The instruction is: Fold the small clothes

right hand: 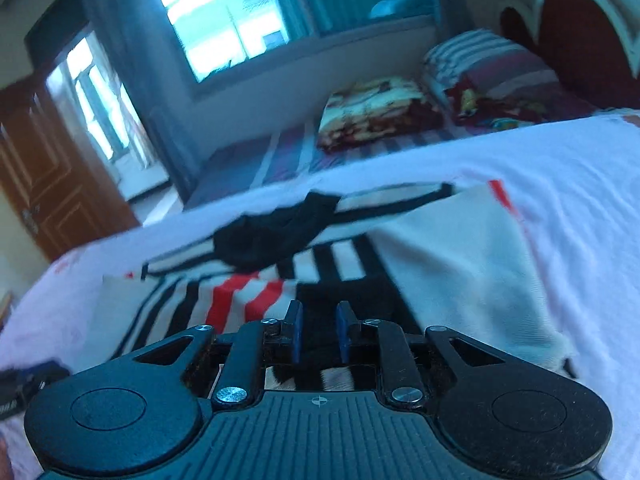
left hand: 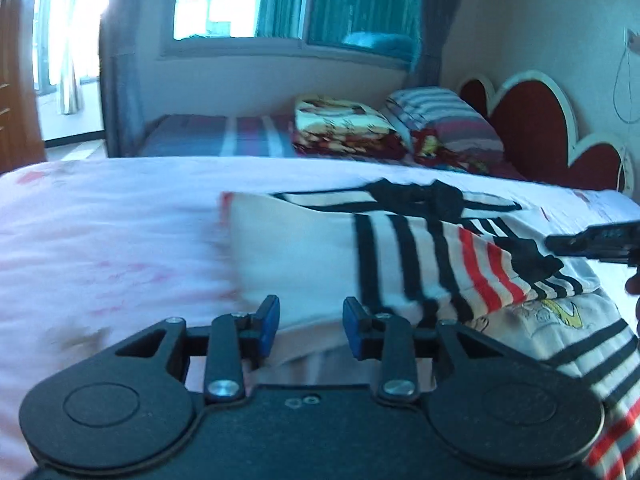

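Observation:
A small white garment with black and red stripes [left hand: 404, 256] lies partly folded on the pink bed sheet [left hand: 104, 232]; it also shows in the right wrist view [right hand: 448, 248]. My left gripper [left hand: 310, 320] is open and empty just above the garment's near edge. My right gripper [right hand: 319, 326] is open with a narrow gap, low over the garment's black part, with no cloth clearly pinched. The right gripper's tip shows at the right edge of the left wrist view [left hand: 592, 240].
A second striped garment with a cartoon print [left hand: 568, 328] lies at the right. Beyond are folded blankets [left hand: 344, 124], a striped pillow [left hand: 444, 116], a red heart-shaped headboard [left hand: 536, 120], a window with teal curtains [left hand: 288, 0] and a wooden door [right hand: 44, 168].

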A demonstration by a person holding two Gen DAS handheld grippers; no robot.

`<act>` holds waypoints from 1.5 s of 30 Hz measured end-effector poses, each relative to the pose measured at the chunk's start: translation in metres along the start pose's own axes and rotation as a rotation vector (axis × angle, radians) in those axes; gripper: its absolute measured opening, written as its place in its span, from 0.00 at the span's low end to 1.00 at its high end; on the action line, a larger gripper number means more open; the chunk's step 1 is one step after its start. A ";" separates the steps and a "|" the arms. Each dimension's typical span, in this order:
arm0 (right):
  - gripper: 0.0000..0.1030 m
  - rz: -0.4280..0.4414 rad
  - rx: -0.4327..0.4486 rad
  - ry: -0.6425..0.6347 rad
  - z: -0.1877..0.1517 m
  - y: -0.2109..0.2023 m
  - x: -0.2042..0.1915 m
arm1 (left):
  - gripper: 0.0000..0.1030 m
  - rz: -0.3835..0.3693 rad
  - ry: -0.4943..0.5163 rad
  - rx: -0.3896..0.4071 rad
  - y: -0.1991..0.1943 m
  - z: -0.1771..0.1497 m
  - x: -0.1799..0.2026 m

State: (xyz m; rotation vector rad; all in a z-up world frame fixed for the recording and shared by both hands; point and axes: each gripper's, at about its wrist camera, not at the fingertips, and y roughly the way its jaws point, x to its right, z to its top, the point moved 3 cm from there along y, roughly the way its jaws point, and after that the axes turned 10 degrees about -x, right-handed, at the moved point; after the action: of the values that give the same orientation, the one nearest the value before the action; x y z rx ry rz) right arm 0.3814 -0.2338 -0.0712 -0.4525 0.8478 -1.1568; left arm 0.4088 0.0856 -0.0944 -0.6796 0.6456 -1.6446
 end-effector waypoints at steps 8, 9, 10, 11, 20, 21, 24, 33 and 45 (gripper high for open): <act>0.17 0.029 0.003 -0.007 0.019 0.019 -0.009 | 0.32 0.030 0.012 -0.007 0.039 0.035 -0.004; 0.17 0.058 -0.001 -0.012 0.023 0.025 -0.015 | 0.32 0.041 0.014 -0.004 0.045 0.044 -0.007; 0.17 0.082 -0.008 -0.029 0.027 0.034 -0.024 | 0.32 0.044 0.012 0.004 0.052 0.054 -0.011; 0.17 0.094 -0.012 -0.055 0.029 0.042 -0.033 | 0.33 0.046 0.002 0.001 0.060 0.063 -0.016; 0.17 0.035 -0.036 -0.130 0.033 0.082 -0.053 | 0.37 0.115 -0.080 -0.034 0.077 0.075 -0.051; 0.17 0.069 -0.007 -0.124 0.033 0.074 -0.053 | 0.37 0.086 -0.082 -0.003 0.066 0.073 -0.043; 0.17 0.096 -0.015 -0.133 0.031 0.075 -0.063 | 0.38 0.002 -0.017 0.019 0.056 0.065 0.007; 0.16 -0.015 -0.067 -0.153 0.013 0.070 -0.042 | 0.43 0.031 0.088 -0.047 0.076 0.030 0.048; 0.15 -0.036 -0.016 -0.134 -0.001 0.024 -0.008 | 0.47 0.045 0.071 -0.001 0.043 0.027 0.055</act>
State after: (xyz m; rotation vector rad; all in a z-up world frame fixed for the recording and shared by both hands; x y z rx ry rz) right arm 0.3940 -0.2180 -0.0855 -0.5546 0.7351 -1.1404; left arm 0.4487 0.0228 -0.1024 -0.6059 0.7079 -1.6326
